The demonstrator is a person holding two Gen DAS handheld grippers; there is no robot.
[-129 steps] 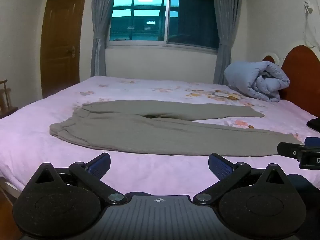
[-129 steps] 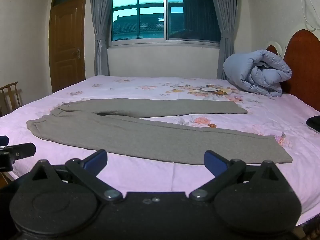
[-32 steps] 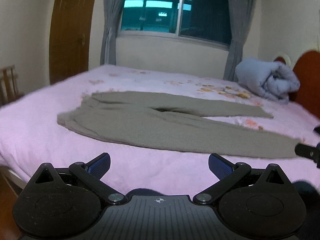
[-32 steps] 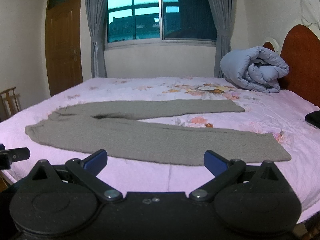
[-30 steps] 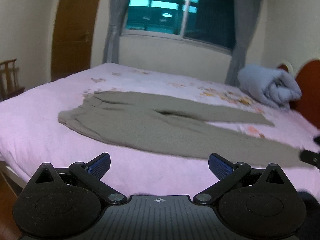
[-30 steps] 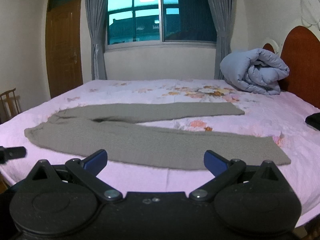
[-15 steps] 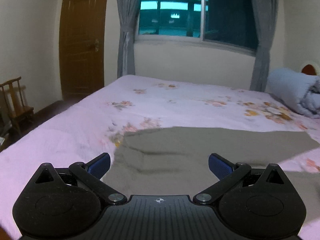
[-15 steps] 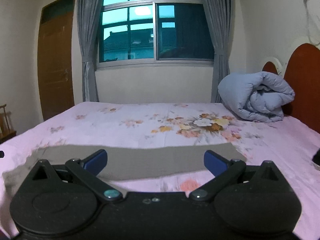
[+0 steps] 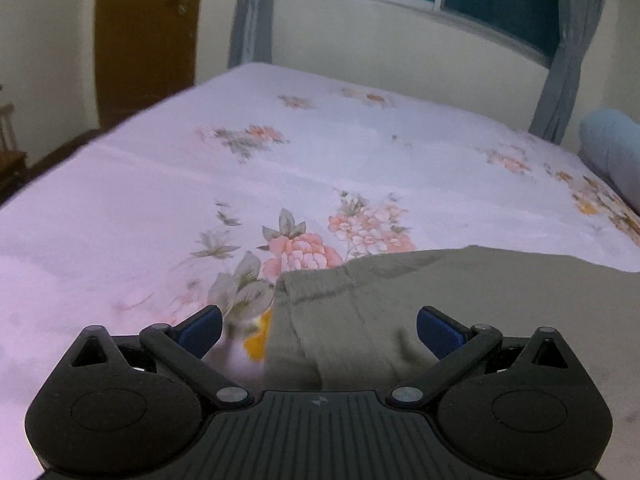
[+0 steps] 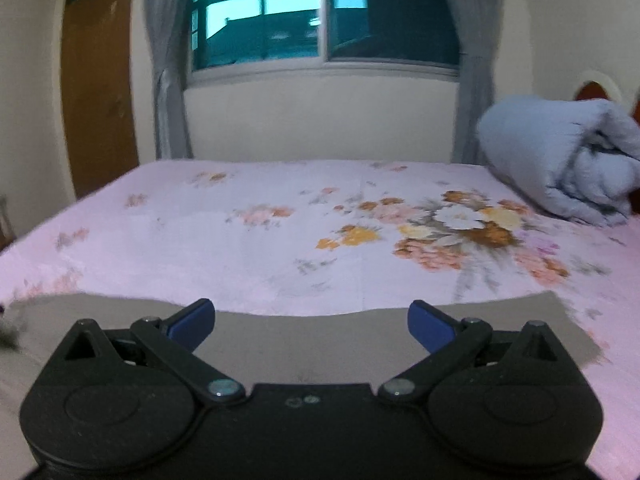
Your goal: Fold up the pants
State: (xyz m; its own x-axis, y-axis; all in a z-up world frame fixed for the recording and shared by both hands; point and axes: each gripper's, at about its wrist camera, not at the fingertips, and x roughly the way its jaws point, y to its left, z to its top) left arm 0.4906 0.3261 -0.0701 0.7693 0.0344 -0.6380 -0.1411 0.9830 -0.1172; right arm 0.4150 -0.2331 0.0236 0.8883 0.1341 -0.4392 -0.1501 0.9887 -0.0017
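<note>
Both of my grippers hang low over the olive-grey pants spread on the pink floral bedsheet, jaws spread wide and holding nothing. My left gripper straddles the waistband corner, one blue pad over the sheet and one over cloth. My right gripper sits above a leg near its hem, beside a rolled blue quilt
</note>
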